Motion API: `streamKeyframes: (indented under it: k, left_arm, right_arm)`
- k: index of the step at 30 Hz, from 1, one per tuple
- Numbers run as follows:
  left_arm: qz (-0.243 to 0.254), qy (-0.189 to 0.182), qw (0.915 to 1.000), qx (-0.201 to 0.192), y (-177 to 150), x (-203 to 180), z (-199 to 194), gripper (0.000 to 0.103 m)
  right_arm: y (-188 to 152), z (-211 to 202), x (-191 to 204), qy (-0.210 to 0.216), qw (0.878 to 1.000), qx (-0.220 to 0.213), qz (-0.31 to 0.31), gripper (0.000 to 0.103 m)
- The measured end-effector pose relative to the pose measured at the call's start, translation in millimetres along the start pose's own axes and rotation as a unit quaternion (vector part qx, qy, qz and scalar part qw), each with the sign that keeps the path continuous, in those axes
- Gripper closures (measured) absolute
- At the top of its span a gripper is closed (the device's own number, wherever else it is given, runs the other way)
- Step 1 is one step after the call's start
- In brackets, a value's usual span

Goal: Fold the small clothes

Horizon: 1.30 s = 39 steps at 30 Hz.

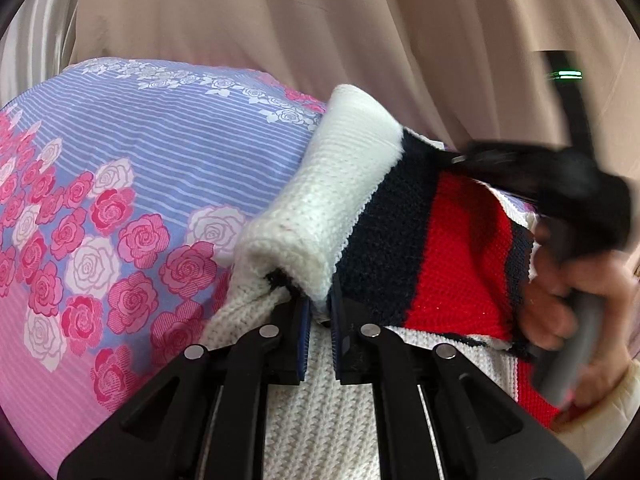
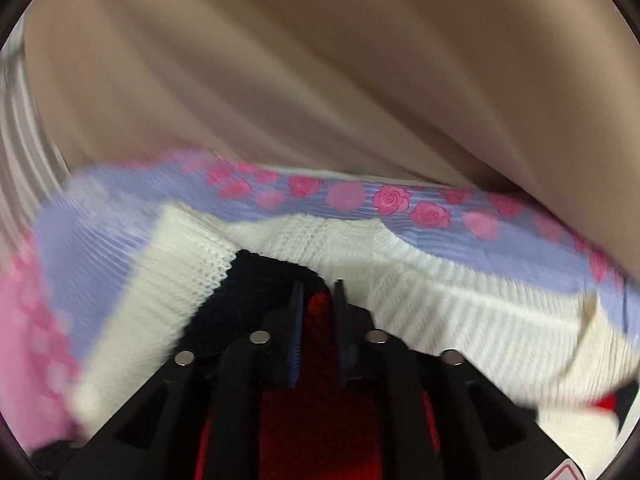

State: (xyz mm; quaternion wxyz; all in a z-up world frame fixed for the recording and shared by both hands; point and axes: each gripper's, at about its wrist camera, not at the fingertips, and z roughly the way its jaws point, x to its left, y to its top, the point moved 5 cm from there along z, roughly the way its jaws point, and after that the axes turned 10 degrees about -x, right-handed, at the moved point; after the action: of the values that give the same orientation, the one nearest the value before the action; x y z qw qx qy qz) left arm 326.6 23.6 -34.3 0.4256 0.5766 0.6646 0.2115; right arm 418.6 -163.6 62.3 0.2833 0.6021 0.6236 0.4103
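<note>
A small knit sweater (image 1: 400, 220), white with navy and red bands, lies on a floral bed sheet (image 1: 120, 168). My left gripper (image 1: 320, 312) is shut on a white folded edge of the sweater. In the left wrist view, my right gripper (image 1: 480, 164) shows blurred at the right, on the navy and red part, with the hand holding it below. In the right wrist view, my right gripper (image 2: 318, 292) is shut on the red and navy part of the sweater (image 2: 248, 280); white knit (image 2: 440, 304) spreads beyond it. That view is motion-blurred.
Beige curtains (image 1: 320, 20) hang behind the bed and also fill the top of the right wrist view (image 2: 320, 60). The blue and pink rose sheet (image 2: 360, 200) stretches left of and behind the sweater.
</note>
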Motion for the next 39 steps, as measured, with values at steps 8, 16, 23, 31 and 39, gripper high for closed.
streamKeyframes:
  k: [8,16,23,31,39]
  left_arm:
    - [-0.001,0.000,1.0000,0.000,1.4,0.1,0.4,0.094]
    - [-0.004,-0.001,1.0000,-0.001,1.6,0.3,-0.1,0.093]
    - [-0.005,-0.001,1.0000,-0.002,1.4,2.1,-2.5,0.093]
    - [0.007,0.007,0.9999,-0.001,0.1,-5.6,-1.2,0.093]
    - [0.010,0.009,0.9999,-0.002,0.5,-9.1,-0.2,0.093]
  right_arm:
    - [-88.8,-143.9,-167.4,-0.156,0.981,-0.031,0.108,0.050]
    - [-123.9,-139.9,-193.3,-0.113,0.981,-0.001,0.159,0.053]
    - [-86.8,-180.5,-178.7,-0.101,0.977,-0.098,0.162,0.099]
    - [-124.7,-165.0,-207.7,-0.145,0.974,-0.040,0.166,0.103]
    - [-128.1,-150.0,-188.6,-0.090,0.982,-0.017,0.164,0.054]
